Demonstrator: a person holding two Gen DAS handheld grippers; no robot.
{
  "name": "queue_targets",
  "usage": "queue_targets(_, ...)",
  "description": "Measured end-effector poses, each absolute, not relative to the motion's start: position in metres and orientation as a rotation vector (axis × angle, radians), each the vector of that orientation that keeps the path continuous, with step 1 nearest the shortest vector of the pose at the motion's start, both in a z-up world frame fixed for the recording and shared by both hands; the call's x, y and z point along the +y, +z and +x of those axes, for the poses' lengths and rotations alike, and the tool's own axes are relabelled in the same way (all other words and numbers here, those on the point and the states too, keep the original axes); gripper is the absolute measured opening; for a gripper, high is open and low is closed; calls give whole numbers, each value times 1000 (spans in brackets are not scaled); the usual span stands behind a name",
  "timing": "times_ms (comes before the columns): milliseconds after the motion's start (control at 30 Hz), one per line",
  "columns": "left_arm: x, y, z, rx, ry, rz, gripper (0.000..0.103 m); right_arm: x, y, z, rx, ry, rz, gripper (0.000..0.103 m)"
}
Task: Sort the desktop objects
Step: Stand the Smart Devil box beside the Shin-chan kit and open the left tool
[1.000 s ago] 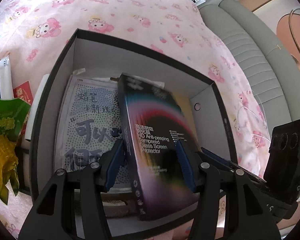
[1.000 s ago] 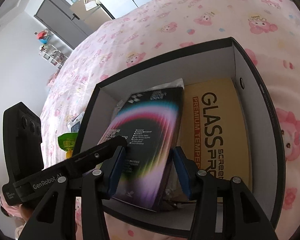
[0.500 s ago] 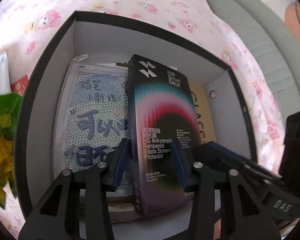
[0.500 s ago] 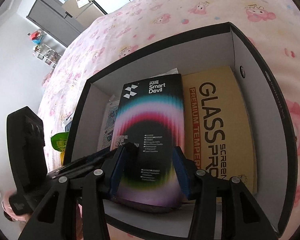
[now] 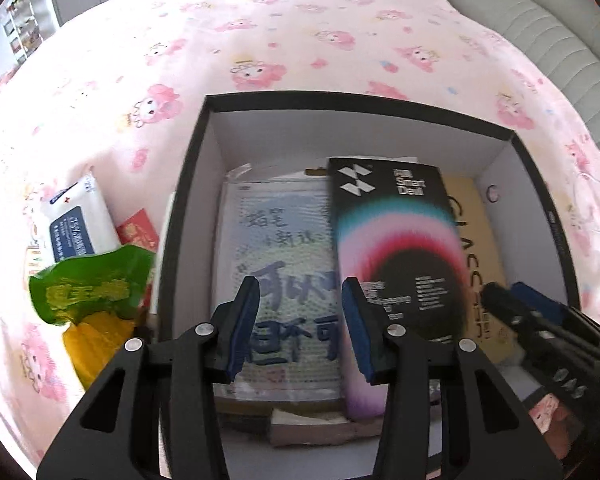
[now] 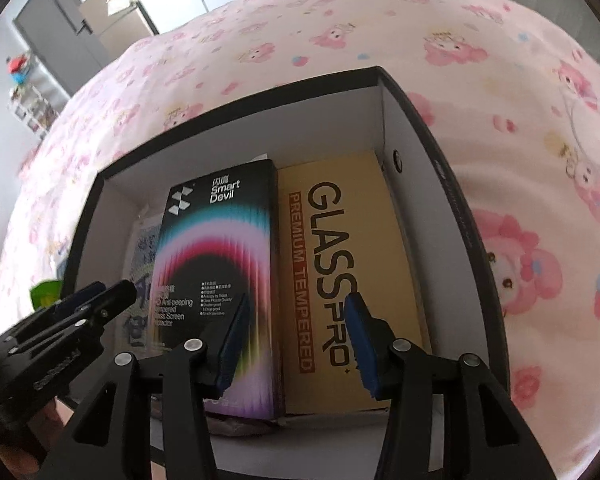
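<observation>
1. Your left gripper (image 5: 300, 326) hangs over the black storage box (image 5: 540, 168) with its fingers spread, gripping nothing.
2. Your right gripper (image 6: 296, 338) is likewise released, fingers parted above the box.
3. The Smart Devil screen protector box (image 6: 220, 264) lies flat inside, just beside the yellow GLASS PRO package (image 6: 340, 264) at its 3 o'clock.
4. At its 9 o'clock lies a printed sheet with Chinese characters (image 5: 276, 256).
5. Outside, at the storage box's 9 o'clock, sit a green snack bag (image 5: 88, 288) and a wet wipes pack (image 5: 76, 220) on the pink bedsheet (image 5: 260, 32).
</observation>
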State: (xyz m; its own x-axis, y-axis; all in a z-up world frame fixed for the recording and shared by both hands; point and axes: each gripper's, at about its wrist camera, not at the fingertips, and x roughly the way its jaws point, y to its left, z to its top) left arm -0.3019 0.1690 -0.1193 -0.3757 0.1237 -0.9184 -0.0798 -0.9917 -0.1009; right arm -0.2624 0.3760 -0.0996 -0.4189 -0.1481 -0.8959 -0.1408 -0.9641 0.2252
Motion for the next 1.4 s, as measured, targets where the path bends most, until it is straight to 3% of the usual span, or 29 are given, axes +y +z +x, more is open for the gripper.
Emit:
queue_targets(300,179,-129,-313,58,2497,-1784,44,382,-101,-262,-503,-2557,1678,45)
queue_targets(433,192,-131,-315,90,2425,-1791,39,393,-94,-257,-543,-2576,1639,45)
queue_targets(667,215,-137,-318,-3,2280,-1772,38,383,-95,-254,-470,-2566,1641,45)
queue_targets(833,190,-132,-333,-196,2330,-1747,39,384,-99,-254,-501,-2528,1649,45)
queue_targets(1100,217,-127,-342,-149,2268,-1667,37,372,-109,-258,-510,-2455,1692,45)
queue_targets(1400,230,-131,-354,-291,2144,-1669,37,359,-115,-271,-380,-2543,1702,52)
